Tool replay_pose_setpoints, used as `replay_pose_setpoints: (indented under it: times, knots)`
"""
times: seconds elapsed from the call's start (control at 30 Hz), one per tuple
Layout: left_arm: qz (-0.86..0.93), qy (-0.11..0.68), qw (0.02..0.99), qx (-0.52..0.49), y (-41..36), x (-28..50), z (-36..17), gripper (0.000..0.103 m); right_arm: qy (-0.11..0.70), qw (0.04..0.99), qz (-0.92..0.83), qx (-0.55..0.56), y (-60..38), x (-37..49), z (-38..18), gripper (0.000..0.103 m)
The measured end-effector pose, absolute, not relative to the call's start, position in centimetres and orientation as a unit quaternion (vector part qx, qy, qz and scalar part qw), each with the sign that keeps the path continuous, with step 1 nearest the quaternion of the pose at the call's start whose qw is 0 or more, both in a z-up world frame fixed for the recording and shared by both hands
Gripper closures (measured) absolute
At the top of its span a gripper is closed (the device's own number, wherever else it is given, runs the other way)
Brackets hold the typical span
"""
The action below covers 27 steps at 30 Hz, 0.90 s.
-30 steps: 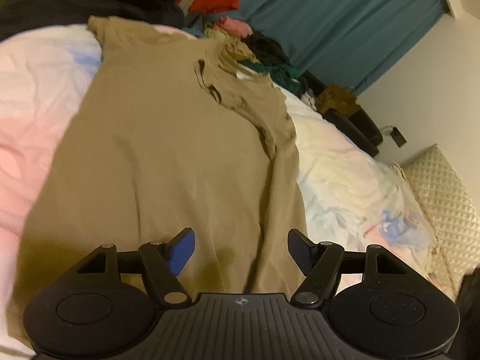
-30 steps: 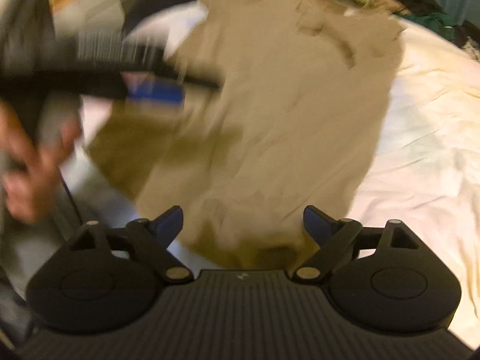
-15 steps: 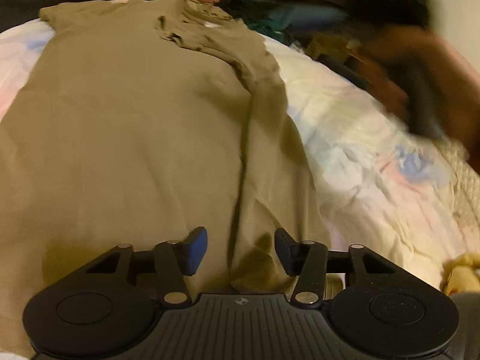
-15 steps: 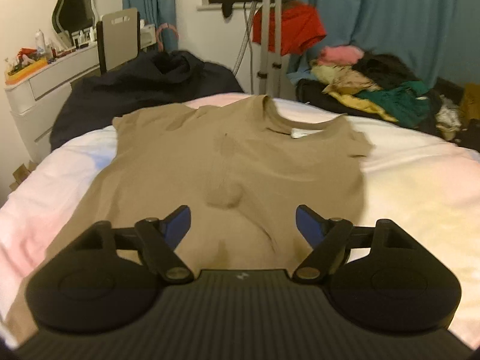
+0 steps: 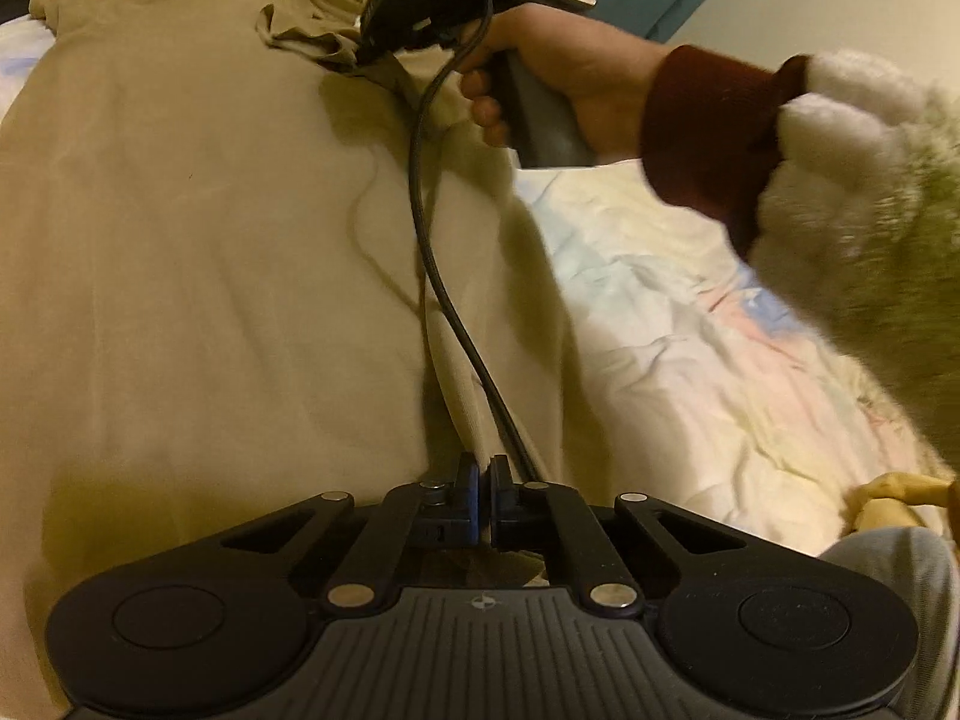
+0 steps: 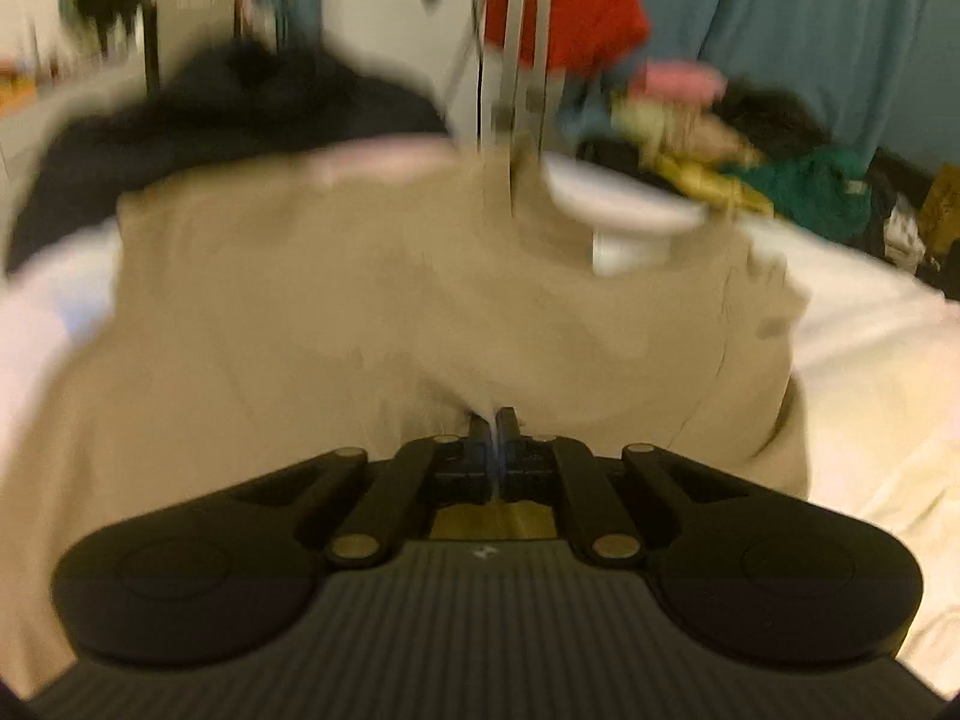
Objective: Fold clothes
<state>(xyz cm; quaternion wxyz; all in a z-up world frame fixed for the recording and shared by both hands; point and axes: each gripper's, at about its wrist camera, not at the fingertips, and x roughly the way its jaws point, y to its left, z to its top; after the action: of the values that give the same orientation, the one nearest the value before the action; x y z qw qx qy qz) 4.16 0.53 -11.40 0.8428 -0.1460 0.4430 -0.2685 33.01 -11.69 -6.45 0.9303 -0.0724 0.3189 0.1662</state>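
On bed, both claws pinch tan tee (image 5: 198, 228).

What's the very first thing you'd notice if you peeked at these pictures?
A big tan T-shirt spread flat over a pastel bedsheet fills both views. The left gripper has just closed on its near edge, and the right gripper has just closed on the cloth too. Behind the bed, a bright red garment hangs before blue curtains.
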Motion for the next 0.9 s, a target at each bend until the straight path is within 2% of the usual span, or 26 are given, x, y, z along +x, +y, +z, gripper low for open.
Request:
replay_pose_setpoints:
  times: [0.1,0.2,0.43,0.47,0.53,0.57,0.6,0.63,0.67,0.7,0.8,0.9]
  knots:
    - [-0.274,0.429,0.846,-0.157,0.4,3.2,-10.3,0.1,0.275,0.947,0.162,-0.038,-11.6,32.4,-4.5,0.098]
    - [-0.276,0.429,0.845,-0.161,0.3,2.6,-10.1,0.1,0.264,0.953,0.147,-0.025,-11.2,33.6,-4.0,0.098]
    - [-0.253,0.443,0.846,-0.153,0.5,3.3,-10.7,0.099,0.286,0.949,0.126,-0.03,-10.6,35.8,-7.2,0.097]
    - [-0.25,0.443,0.848,-0.149,0.5,3.5,-10.7,0.096,0.284,0.95,0.124,-0.019,-10.8,35.7,-7.3,0.097]
    - [-0.242,0.443,0.852,-0.138,0.1,3.9,-10.6,0.081,0.289,0.95,0.12,-0.002,-11.2,35.6,-7.2,0.095]
    - [-0.236,0.442,0.855,-0.131,-0.3,4.1,-10.6,0.06,0.291,0.949,0.118,0.006,-11.3,35.5,-7.1,0.093]
    - [-0.229,0.436,0.862,-0.12,-0.9,4.2,-10.4,0.041,0.289,0.95,0.119,0.01,-11.6,35.2,-6.8,0.079]
    - [-0.22,0.428,0.87,-0.106,-1.6,4.3,-10.1,0.035,0.279,0.953,0.119,0.014,-11.9,34.6,-6.3,0.064]
    - [-0.211,0.418,0.879,-0.094,-1.9,4.2,-9.8,0.028,0.269,0.956,0.12,0.017,-12.3,34.0,-5.9,0.027]
    - [-0.205,0.408,0.886,-0.086,-2.0,4.1,-9.4,0.021,0.257,0.959,0.119,0.019,-12.6,33.1,-5.3,0.007]
    - [-0.19,0.381,0.902,-0.068,-2.3,3.7,-8.6,0.013,0.223,0.968,0.116,0.024,-13.7,30.5,-3.5,0.008]
    - [-0.18,0.359,0.914,-0.059,-2.6,3.2,-7.9,0.012,0.206,0.972,0.108,0.025,-14.7,27.4,-1.6,0.008]
